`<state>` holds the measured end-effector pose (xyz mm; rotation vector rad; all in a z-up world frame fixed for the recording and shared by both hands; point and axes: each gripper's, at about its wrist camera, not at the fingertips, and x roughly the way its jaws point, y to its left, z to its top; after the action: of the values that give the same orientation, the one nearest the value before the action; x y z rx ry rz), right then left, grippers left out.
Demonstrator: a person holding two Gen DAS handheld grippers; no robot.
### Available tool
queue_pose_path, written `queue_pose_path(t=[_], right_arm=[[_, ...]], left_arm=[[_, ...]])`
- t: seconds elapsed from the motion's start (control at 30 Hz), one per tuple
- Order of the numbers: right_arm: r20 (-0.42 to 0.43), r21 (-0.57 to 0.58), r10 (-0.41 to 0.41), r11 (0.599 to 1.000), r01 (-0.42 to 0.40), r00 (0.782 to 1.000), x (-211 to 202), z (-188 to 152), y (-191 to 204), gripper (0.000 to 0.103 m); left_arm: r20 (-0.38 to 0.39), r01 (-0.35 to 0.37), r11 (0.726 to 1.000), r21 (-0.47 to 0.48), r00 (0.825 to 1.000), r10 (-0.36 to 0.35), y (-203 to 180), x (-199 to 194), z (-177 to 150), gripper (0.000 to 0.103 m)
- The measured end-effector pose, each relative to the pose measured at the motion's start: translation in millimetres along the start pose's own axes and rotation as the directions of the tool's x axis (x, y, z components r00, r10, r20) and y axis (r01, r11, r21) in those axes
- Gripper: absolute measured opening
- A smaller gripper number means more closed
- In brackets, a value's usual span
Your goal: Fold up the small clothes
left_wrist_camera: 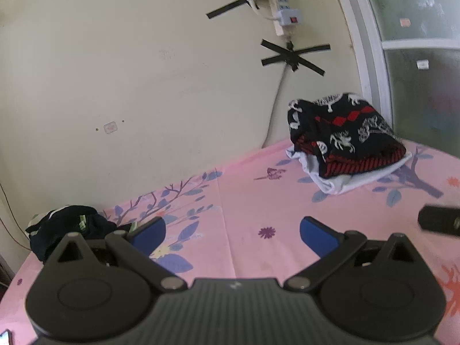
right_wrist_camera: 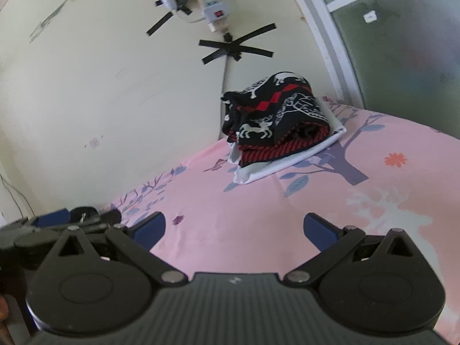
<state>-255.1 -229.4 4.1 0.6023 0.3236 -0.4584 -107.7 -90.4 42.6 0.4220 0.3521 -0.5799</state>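
Note:
A folded black, red and white patterned sweater (left_wrist_camera: 342,132) lies on a folded white garment (left_wrist_camera: 339,181) at the far right of the pink bed sheet (left_wrist_camera: 244,189); the stack also shows in the right wrist view (right_wrist_camera: 276,118). A crumpled dark garment (left_wrist_camera: 66,227) lies at the bed's left edge, just left of my left gripper (left_wrist_camera: 233,230), which is open and empty above the sheet. My right gripper (right_wrist_camera: 234,228) is open and empty above the sheet, well short of the stack. In the right wrist view the left gripper (right_wrist_camera: 54,224) shows at the left.
A cream wall (left_wrist_camera: 129,72) runs along the bed's far side, with a power strip (left_wrist_camera: 283,3) and cable taped to it. A window frame (left_wrist_camera: 371,57) stands behind the stack. The right gripper's tip (left_wrist_camera: 440,221) shows at the right edge.

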Motion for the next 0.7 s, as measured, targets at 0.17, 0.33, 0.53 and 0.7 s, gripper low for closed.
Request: queue_pose_path(t=[0.17, 0.33, 0.53, 0.7], right_arm=[[0.002, 0.028, 0.008, 1.000, -0.008, 1.000, -1, 1, -6, 0.097], [-0.002, 0.024, 0.017, 1.000, -0.017, 1.000, 0, 0, -6, 0.097], [-0.016, 0.039, 0.015, 0.999, -0.014, 1.000, 2, -2, -11, 0.097], [-0.012, 0.043, 0.014, 0.999, -0.013, 1.000, 1, -2, -13, 0.097]], left_arm=[[-0.011, -0.014, 1.000, 0.019, 1.000, 0.014, -3, 2, -3, 0.103], [-0.025, -0.022, 1.000, 0.020, 0.999, 0.023, -3, 5, -3, 0.103], [-0.031, -0.028, 0.999, 0.031, 0.999, 0.029, -5, 8, -4, 0.103], [-0.035, -0.035, 0.999, 0.039, 0.999, 0.036, -7, 8, -4, 0.103]])
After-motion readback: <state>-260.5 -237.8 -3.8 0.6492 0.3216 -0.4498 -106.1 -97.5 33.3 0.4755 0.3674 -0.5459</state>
